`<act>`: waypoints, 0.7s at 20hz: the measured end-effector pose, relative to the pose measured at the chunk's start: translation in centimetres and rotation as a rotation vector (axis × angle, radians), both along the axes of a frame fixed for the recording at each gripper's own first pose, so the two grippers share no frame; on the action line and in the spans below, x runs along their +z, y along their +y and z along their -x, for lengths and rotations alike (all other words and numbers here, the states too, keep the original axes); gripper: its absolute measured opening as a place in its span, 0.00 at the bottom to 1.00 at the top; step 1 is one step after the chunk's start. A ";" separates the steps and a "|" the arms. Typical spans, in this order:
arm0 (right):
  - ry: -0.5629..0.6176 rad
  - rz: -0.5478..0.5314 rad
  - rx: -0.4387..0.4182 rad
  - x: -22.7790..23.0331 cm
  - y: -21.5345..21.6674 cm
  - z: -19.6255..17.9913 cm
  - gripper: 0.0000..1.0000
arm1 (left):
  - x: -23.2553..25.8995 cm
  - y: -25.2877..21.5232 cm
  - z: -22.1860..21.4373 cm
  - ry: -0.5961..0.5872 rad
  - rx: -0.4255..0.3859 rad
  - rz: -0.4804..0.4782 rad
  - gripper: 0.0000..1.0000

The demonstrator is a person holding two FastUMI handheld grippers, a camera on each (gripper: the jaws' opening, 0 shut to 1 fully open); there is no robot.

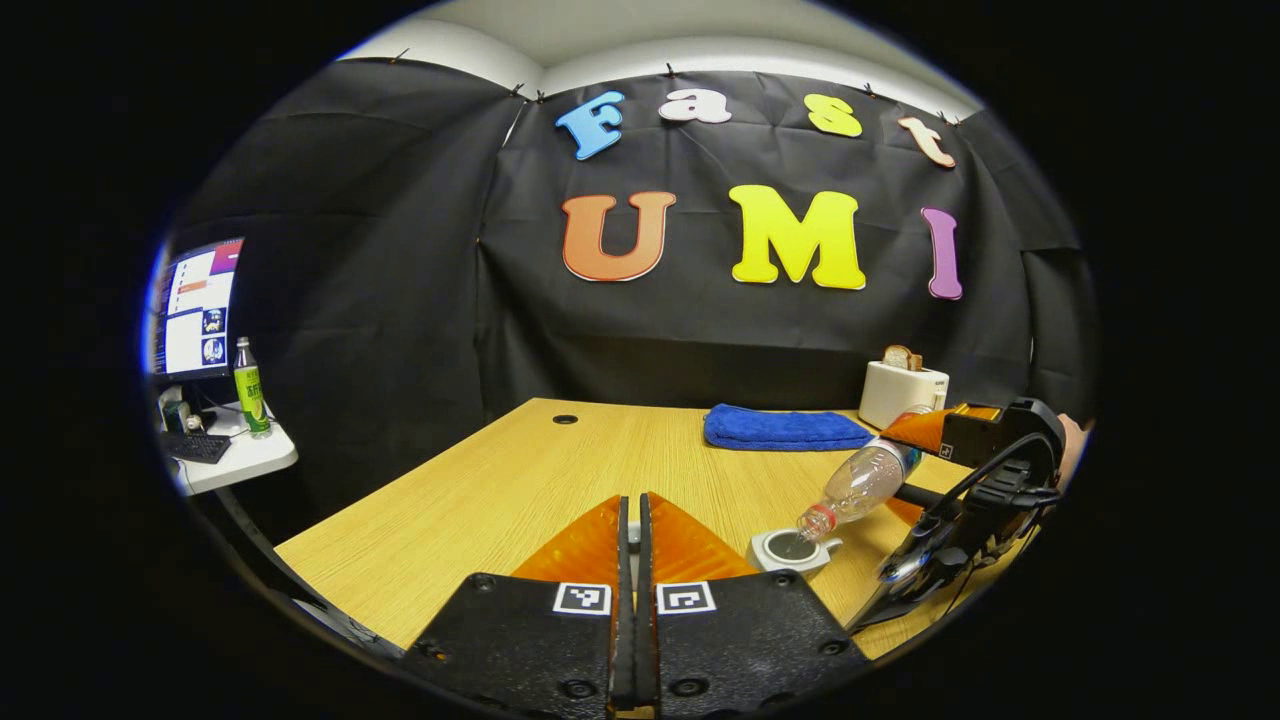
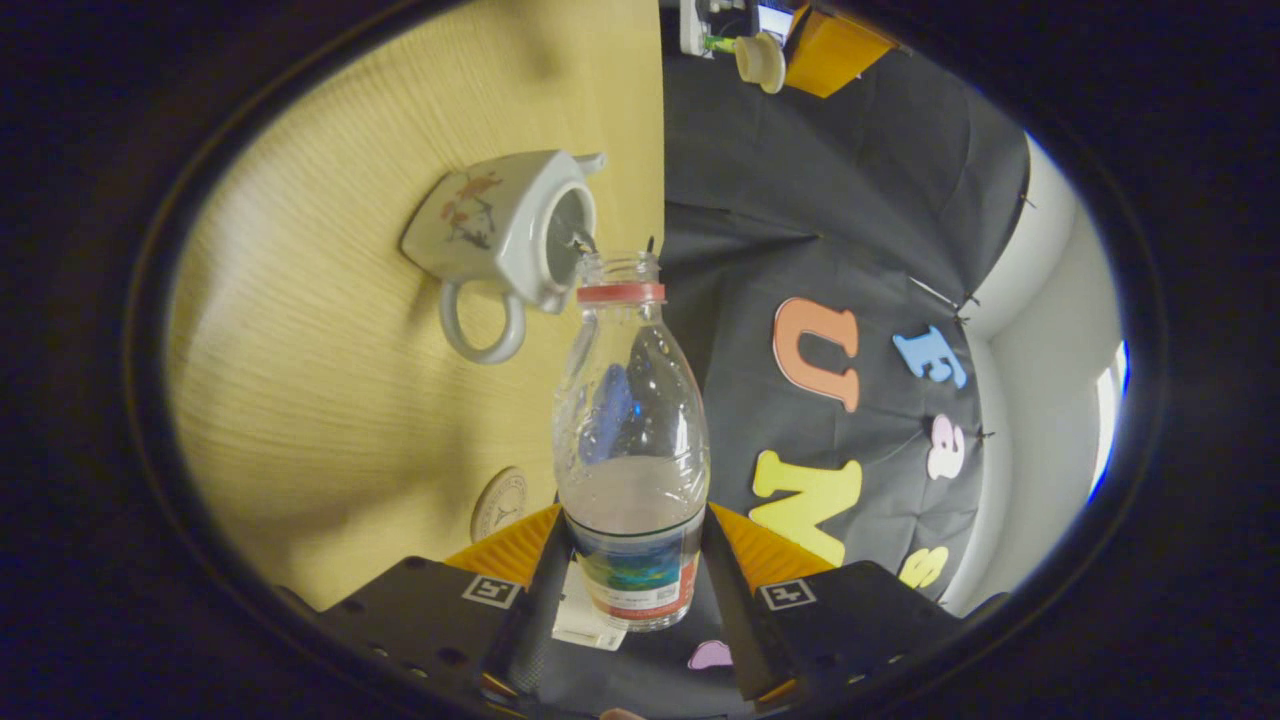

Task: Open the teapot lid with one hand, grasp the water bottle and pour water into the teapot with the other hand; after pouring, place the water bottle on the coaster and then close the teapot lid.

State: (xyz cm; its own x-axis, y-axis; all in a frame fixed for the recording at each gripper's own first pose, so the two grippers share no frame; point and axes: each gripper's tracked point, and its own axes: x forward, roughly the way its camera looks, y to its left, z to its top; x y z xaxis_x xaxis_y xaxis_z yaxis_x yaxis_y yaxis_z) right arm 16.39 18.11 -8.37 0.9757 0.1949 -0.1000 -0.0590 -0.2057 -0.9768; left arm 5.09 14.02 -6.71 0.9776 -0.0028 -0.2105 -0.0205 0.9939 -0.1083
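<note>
Left gripper view: your left gripper (image 1: 631,530) sits above the near edge of the worktop (image 1: 480,500), its fingers pressed together with only a thin slit between them; whether anything is pinched there cannot be told. The teapot (image 1: 790,551) stands just right of it, near the right edge, lid off. The water bottle (image 1: 860,485) tilts neck-down over the teapot's opening, carried by the right gripper (image 1: 915,470). A blue towel (image 1: 785,428) and a toaster (image 1: 902,392) sit at the far edge.

Right gripper view: your right gripper (image 2: 630,570) pinches the water bottle (image 2: 630,440) at its labelled base. The bottle mouth meets the teapot (image 2: 510,235) rim. The coaster (image 2: 500,503) lies beside the fingers.
</note>
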 end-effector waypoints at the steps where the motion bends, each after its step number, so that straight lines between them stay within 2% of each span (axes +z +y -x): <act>1: -0.004 0.007 0.000 0.0 0.0 0.0 0.72 | 0.0 0.0 0.0 0.000 -0.002 -0.001 0.03; 14: -0.068 0.101 0.035 1.6 0.4 -0.1 0.71 | 0.3 -0.1 0.2 -0.008 -0.009 -0.001 0.03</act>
State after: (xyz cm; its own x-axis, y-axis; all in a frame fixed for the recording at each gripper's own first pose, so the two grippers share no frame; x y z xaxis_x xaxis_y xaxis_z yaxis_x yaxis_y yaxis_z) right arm 16.54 18.55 -6.80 0.9737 0.2212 -0.0547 0.0156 -0.3041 -0.9525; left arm 4.92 13.93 -6.38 0.9791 -0.0114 -0.2029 -0.0107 0.9942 -0.1072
